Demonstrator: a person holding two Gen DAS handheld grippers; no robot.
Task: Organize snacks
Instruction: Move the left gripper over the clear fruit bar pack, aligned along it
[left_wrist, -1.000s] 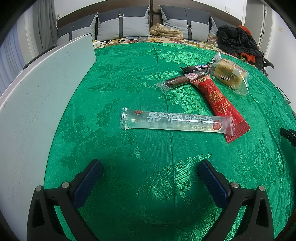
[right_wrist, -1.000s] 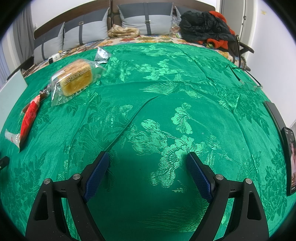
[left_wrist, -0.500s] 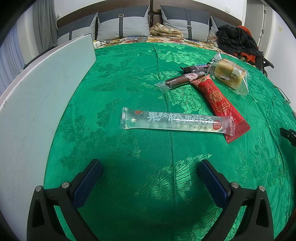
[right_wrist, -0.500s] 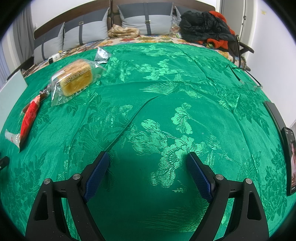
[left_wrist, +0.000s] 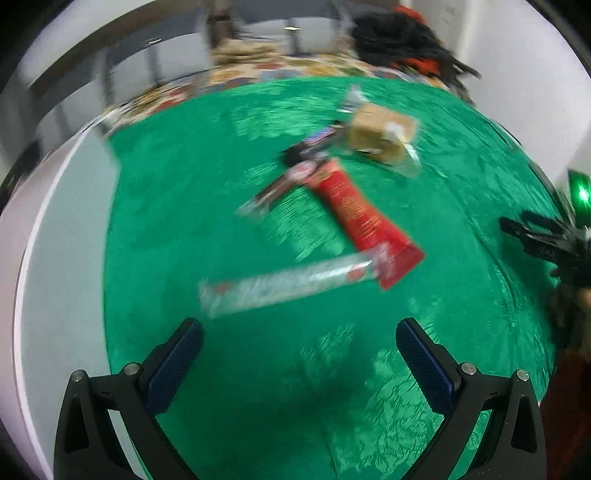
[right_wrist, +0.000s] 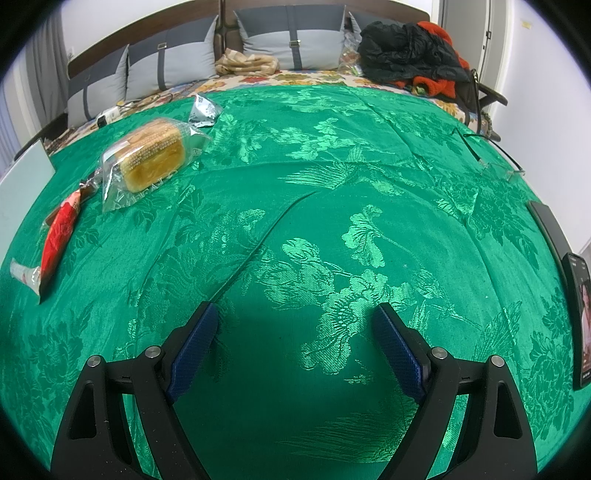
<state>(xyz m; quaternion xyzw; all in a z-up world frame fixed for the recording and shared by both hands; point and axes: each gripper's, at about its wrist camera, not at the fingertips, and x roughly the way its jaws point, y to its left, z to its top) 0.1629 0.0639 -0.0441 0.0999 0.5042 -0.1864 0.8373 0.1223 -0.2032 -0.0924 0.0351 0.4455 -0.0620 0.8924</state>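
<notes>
In the left wrist view, which is smeared by motion blur, your left tongs (left_wrist: 295, 354) stand wide apart and hold nothing, poised above the green bedspread (left_wrist: 184, 184). Just ahead of them lies the clear jelly strip (left_wrist: 284, 286), its far end overlapping the tail of the red sachet (left_wrist: 360, 214). Beyond that sit a dark sausage stick (left_wrist: 275, 192), a small dark bar (left_wrist: 314, 142) and the wrapped bread (left_wrist: 380, 134), all close together. A pale board (left_wrist: 55, 258) runs along the left edge of the bed. The strip looks light, floppy and slick in its film, so you would do best to pinch it across its narrow width near the middle, not at the sealed end, which may slip. In the right wrist view, sharp and steady, your right tongs (right_wrist: 295, 343) are likewise spread and empty, over bare patterned cloth. The wrapped bread (right_wrist: 147, 158) lies far left with the red sachet (right_wrist: 57, 236) nearer the edge, and a small silver packet (right_wrist: 203, 110) sits behind the bread. The bread appears soft and crushable: grip it lightly on the sides. A phone (right_wrist: 580, 314) rests at the right edge. No snack has yet been gathered, by my judgement.
</notes>
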